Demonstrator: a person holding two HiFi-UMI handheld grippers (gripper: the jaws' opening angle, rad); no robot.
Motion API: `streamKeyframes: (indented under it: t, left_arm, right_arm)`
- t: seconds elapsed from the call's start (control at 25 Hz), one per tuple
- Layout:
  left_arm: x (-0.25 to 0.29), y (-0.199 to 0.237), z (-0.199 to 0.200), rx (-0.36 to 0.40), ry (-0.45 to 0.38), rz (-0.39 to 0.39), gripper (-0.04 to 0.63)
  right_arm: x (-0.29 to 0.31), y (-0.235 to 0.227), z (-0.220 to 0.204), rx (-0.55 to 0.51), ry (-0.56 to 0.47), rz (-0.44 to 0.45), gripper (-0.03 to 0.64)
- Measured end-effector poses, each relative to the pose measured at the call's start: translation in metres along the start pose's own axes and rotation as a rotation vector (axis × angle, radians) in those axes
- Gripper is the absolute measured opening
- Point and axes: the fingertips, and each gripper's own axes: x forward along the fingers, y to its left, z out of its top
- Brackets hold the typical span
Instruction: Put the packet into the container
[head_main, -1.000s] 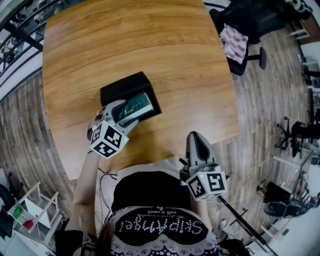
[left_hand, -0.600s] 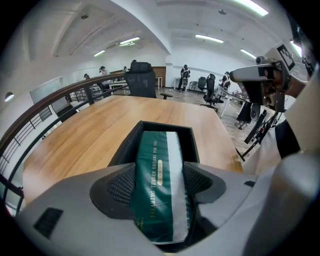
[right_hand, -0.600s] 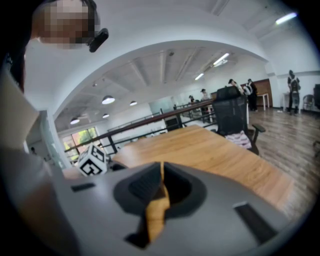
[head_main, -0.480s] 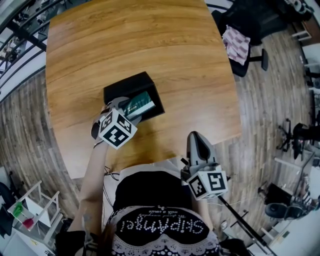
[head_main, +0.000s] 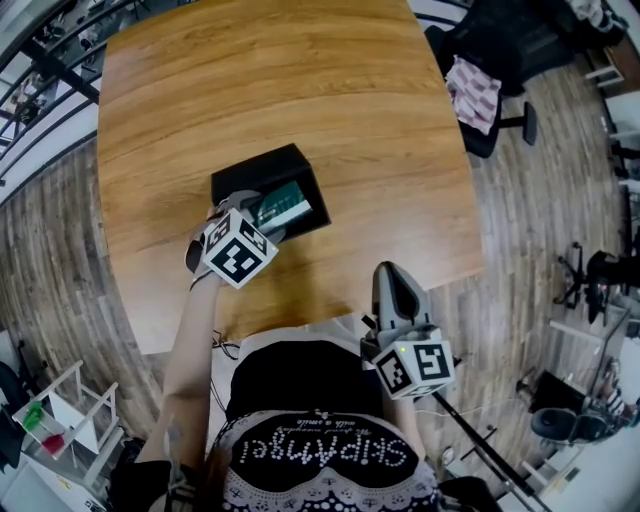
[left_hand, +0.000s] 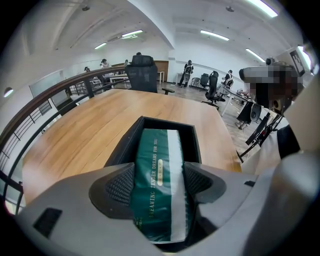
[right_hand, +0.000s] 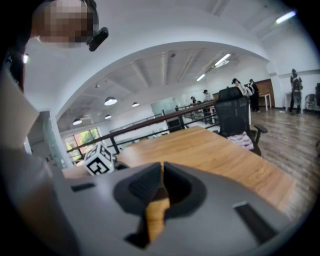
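A green and white packet (head_main: 283, 208) (left_hand: 160, 170) lies lengthwise in the open black container (head_main: 262, 172) (left_hand: 126, 144) on the wooden table (head_main: 300, 80). Its near end sticks out toward me. My left gripper (head_main: 259, 217) (left_hand: 159, 184) is at the container's near rim, shut on that near end of the packet, one pad on each long side. My right gripper (head_main: 387, 275) (right_hand: 162, 172) hangs by my waist at the table's near edge, shut with nothing between its fingers.
A black office chair (head_main: 480, 60) with a checked cloth (head_main: 470, 85) stands past the table's right side. A railing (head_main: 40, 70) runs along the left. A white shelf unit (head_main: 50, 420) stands on the floor at lower left.
My left gripper has moved forward and turned, carrying the packet deeper into the container. The right gripper has stayed where it was.
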Motion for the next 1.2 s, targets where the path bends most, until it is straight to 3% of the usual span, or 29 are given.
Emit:
streamKeyframes:
  t: [0.36, 0.8, 1.2]
  left_arm:
    - [-0.002, -0.001, 0.0, 0.006, -0.02, 0.026, 0.331]
    - [-0.024, 0.006, 0.01, 0.005, -0.081, 0.114, 0.339]
    - [-0.047, 0.017, 0.029, -0.116, -0.212, 0.137, 0.337]
  right_arm:
    - [-0.011, 0.002, 0.005, -0.008, -0.03, 0.005, 0.041]
    - [-0.02, 0.0, 0.005, -0.013, -0.04, 0.012, 0.041]
    - [-0.022, 0.001, 0.008, -0.02, -0.046, 0.025, 0.041]
